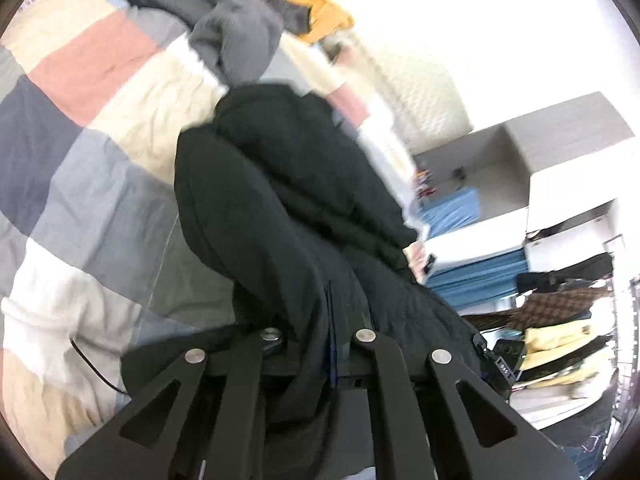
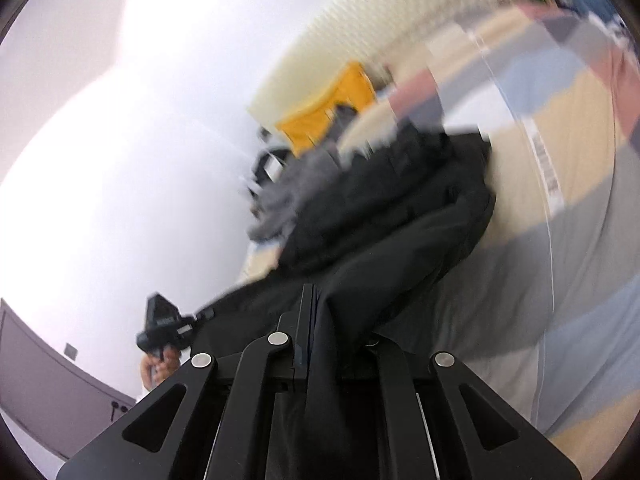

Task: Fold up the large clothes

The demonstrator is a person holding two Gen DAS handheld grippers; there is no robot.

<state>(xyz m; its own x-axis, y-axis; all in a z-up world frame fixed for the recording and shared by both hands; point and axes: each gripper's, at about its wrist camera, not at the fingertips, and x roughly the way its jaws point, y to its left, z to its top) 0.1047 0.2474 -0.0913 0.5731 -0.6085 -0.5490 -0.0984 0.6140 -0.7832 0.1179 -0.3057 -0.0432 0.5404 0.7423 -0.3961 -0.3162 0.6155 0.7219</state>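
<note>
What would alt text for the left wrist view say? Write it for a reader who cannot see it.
The left tool is shut on a black jacket, which runs from it out over a patchwork bedspread. A grey garment and a mustard-yellow one lie heaped beyond it, with shelves at right.

The left black two-finger gripper is being held with its jaws pressed together on a fold of dark cloth, which is being pinched between them and is trailing away toward twelve o'clock in its own view. The right black two-finger gripper is likewise being kept clamped on dark cloth, its fingers pointing toward twelve o'clock. In the right wrist view, the left gripper is being seen from outside at about eight o'clock, gripped from below by a bare hand.
</note>
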